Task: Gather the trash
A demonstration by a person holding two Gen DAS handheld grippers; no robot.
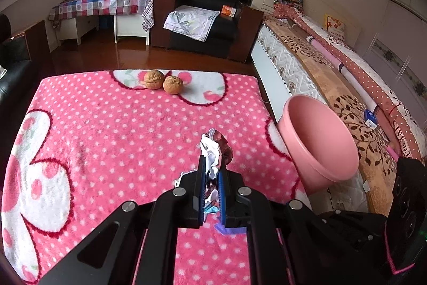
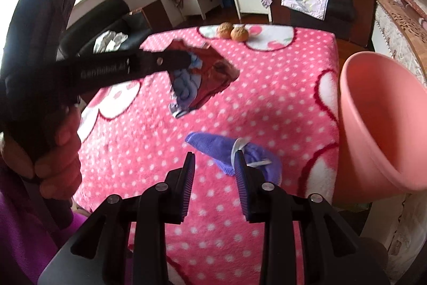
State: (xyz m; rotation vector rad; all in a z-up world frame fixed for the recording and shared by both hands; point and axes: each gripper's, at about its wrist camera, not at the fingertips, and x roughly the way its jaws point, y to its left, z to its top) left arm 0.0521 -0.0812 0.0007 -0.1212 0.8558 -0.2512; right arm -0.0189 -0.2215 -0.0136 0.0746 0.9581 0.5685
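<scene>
Left gripper point(image 1: 212, 164): clamped on crumpled wrapper point(image 1: 217, 148), held above pink dotted bench point(image 1: 106, 130). Right gripper point(image 2: 214, 159): partly open, empty, hovering just over purple wrapper point(image 2: 213, 148) lying on bench. Pink bin point(image 2: 381, 124): at right bench edge. Two walnuts point(image 1: 162, 82): far edge.

Pink dotted blanket point(image 2: 267, 103) carries two walnuts point(image 2: 231, 31), purple wrapper point(image 2: 213, 144)

The left gripper point(image 2: 186, 62) carries pale lettering reading "Genrobot.AI" along its arm; the bedspread point(image 1: 403, 135) border reads "GIVE ALL".
</scene>
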